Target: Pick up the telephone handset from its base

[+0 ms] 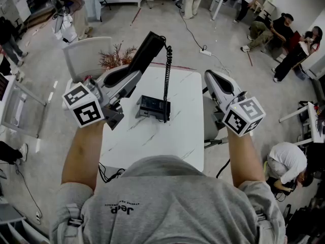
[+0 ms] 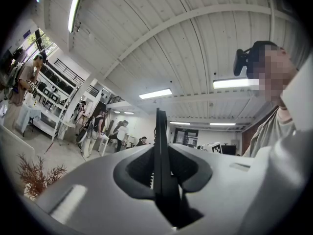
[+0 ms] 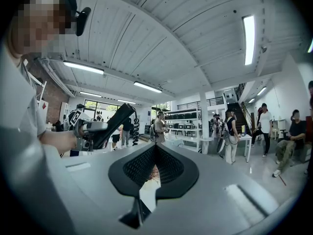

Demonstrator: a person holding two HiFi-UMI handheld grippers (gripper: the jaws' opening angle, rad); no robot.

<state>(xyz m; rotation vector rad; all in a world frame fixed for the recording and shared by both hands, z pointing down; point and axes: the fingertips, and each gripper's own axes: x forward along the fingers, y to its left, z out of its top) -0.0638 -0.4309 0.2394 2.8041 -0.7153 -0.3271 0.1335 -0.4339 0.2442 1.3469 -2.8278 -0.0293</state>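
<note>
1. The left gripper [image 1: 131, 76] is clamped on the handset [image 1: 150, 46]. The handset is pinched edge-on between the jaws and juts out beyond them, tilted upward and well clear of the table [image 1: 185, 136].
2. The base [image 1: 152, 107] sits on the table, below the left gripper and just to its right. The coiled cord [image 1: 166, 72] hangs from the handset's far end straight down to the base.
3. The right gripper [image 1: 213, 78] is held to the right of the base, apart from it. Its jaws are pressed together with nothing between them.
4. Risk: the cord looks nearly drawn out. If the handset is raised much further, the base could be dragged or tipped, as nothing holds it down.
5. Risk: the handset appears to be gripped near one end, with most of its length overhanging. Under the cord's pull it could pivot or slip in the jaws.
6. Not established: how deep the handset sits in the jaws, since the left gripper view shows only a thin dark edge.
7. Not established: where the cord joins the base, which is too small to make out.
8. The near part of the table is hidden by the person's shoulders.
</note>
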